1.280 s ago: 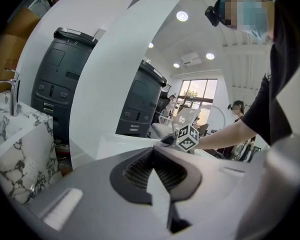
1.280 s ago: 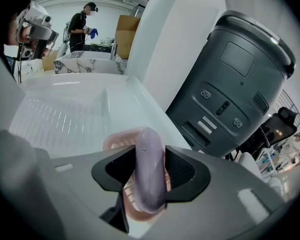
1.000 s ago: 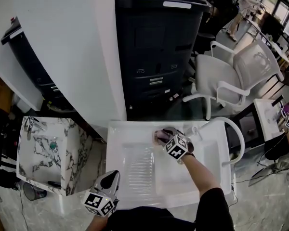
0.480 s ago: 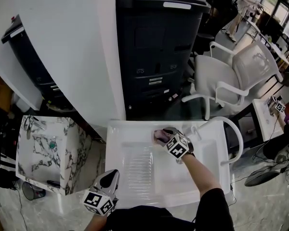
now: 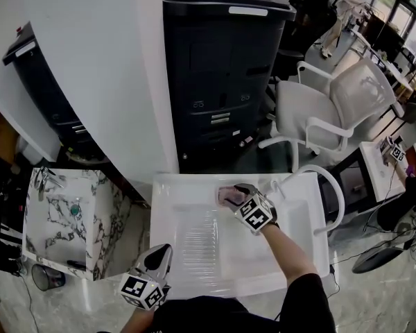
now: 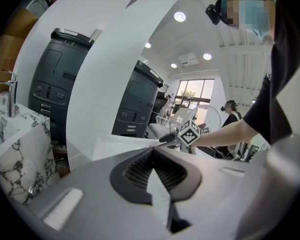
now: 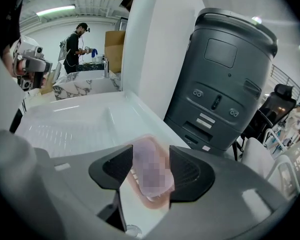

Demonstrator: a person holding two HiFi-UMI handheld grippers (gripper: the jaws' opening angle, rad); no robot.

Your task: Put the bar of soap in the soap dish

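One soap bar [image 7: 152, 171] in dish [image 7: 153, 203] | likely slick; hold long sides | right gripper [image 7: 150, 166] apart | left gripper [image 6: 154, 156] together

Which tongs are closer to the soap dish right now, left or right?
Right. The right tongs are directly over the soap dish, jaws straddling the soap; the left tongs are back at the white basin's near edge.
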